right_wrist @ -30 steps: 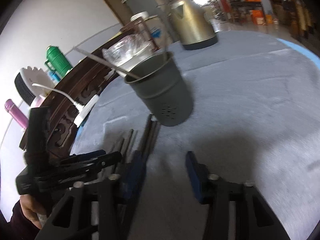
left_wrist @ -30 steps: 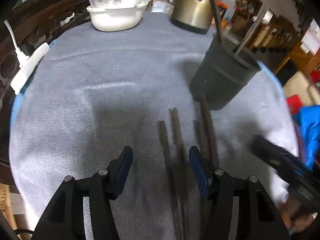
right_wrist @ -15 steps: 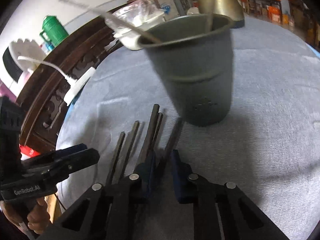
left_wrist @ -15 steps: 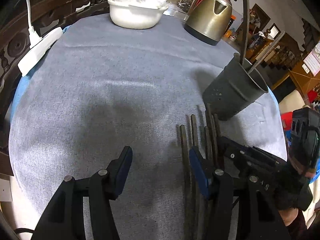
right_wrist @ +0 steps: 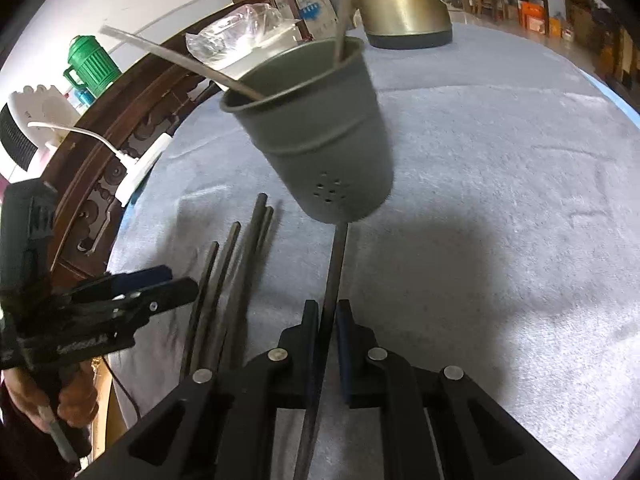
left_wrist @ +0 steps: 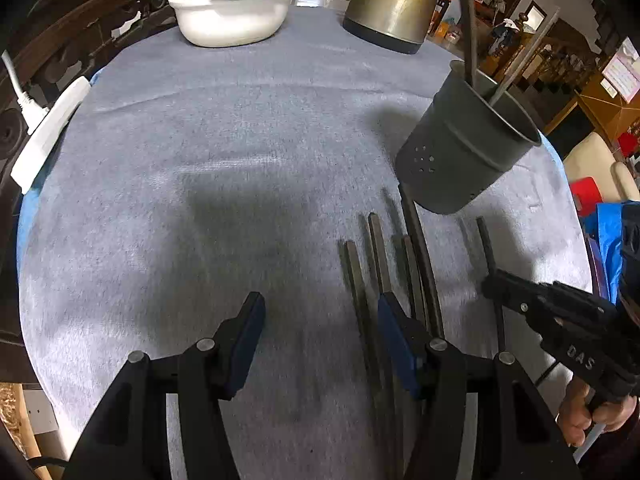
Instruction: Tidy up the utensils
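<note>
now the right gripper [right_wrist: 325, 312] jaws pinch one chopstick [right_wrist: 336, 256] — its length aimed at the holder [right_wrist: 316, 136].

A grey-clothed round table [left_wrist: 240, 128] bears dark chopsticks [left_wrist: 356, 280], holder [left_wrist: 460, 152], kettle [left_wrist: 396, 4], white bowl [left_wrist: 232, 16].

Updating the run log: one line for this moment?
right gripper: shut on chopstick | left gripper: open, empty | holder: upright

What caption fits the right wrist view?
Right gripper shut on one chopstick below the holder; four more lie on the cloth.
</note>
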`<state>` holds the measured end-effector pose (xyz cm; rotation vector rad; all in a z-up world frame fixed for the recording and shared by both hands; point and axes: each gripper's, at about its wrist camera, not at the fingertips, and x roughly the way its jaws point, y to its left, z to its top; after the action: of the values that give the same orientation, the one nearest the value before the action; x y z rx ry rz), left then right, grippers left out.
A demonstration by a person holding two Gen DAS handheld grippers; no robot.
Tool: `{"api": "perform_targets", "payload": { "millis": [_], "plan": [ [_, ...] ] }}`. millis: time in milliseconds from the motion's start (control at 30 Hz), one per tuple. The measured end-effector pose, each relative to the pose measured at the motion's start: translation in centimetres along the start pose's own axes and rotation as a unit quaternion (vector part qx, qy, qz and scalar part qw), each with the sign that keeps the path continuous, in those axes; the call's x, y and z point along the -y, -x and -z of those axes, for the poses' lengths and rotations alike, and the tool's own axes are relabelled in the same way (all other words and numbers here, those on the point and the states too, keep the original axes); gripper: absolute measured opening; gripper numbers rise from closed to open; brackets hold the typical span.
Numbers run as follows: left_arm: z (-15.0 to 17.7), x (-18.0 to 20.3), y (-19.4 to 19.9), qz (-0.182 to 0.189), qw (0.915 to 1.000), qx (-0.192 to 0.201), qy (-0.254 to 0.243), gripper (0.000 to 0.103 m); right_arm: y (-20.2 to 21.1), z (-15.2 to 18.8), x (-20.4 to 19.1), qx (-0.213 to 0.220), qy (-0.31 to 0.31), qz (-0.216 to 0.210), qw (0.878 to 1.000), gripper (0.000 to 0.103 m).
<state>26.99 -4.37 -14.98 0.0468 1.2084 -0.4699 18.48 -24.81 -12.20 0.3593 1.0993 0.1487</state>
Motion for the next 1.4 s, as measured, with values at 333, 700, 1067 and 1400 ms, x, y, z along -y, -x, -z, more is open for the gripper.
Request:
{"api": "perform_targets", "payload": {
  "millis": [333,700,1067,1400],
  "plan": [
    [-3.4,1.2,-2.0,-0.023,0.9987,-0.037,-0.025,0.048,-1.3,-2.0,0.1,-0.042,-0.011,0.004,0.999,0.012],
    [-5.8,1.1,-2.6,0.003,0.9989,-0.045,-0.010,0.008,-2.4,-3.7,0.6,-0.058,-0.023,0.007,0.998,0.008],
    [-5.5,0.4,4.9,0.032,0.9957,0.081,0.034,0.005,5.7,-2.6,0.4,0.042,0.003,-0.065,0.997,0.008],
    [-4.5,2.1,13.1,0.045,0.9760,0.211,0.028,0.005,12.6,-1.4,-1.4,0.212,0.041,-0.070,0.974,0.008]
  ]
}}
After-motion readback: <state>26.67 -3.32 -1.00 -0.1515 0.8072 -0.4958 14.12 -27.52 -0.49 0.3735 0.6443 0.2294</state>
